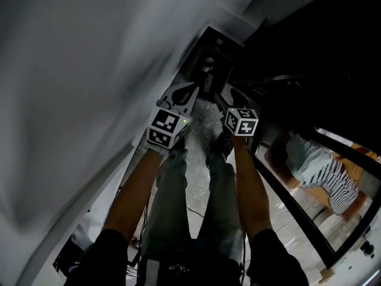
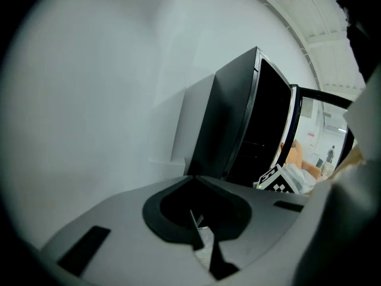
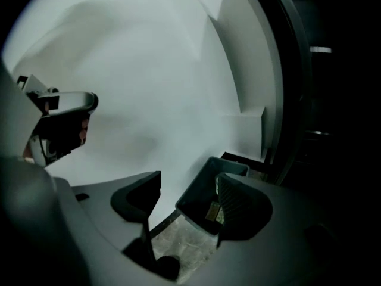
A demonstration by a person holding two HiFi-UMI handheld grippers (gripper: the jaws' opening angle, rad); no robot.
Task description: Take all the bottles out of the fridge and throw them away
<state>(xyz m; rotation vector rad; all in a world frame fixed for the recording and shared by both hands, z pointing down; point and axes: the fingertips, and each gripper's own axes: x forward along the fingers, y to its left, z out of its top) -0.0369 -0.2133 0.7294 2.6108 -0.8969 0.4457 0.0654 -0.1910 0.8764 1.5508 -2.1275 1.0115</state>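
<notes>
My left gripper (image 1: 186, 92) is shut, its pads meeting at the tips with nothing between them; in its own view the left gripper (image 2: 193, 179) points at the black fridge (image 2: 250, 124). My right gripper (image 1: 228, 95) is open and empty. Seen from its own camera, the right gripper (image 3: 189, 180) hangs above a dark open waste bin (image 3: 205, 198) that stands on the floor against the white wall. A labelled item lies inside the bin. The same bin (image 1: 208, 64) shows just beyond both grippers in the head view. I see no bottle held by either gripper.
A white wall (image 1: 77, 88) runs close along the left. The fridge (image 1: 309, 46) is dark on the right, its glass door (image 1: 321, 165) swung out near my right arm. Pale stone floor (image 1: 199, 177) lies under my legs.
</notes>
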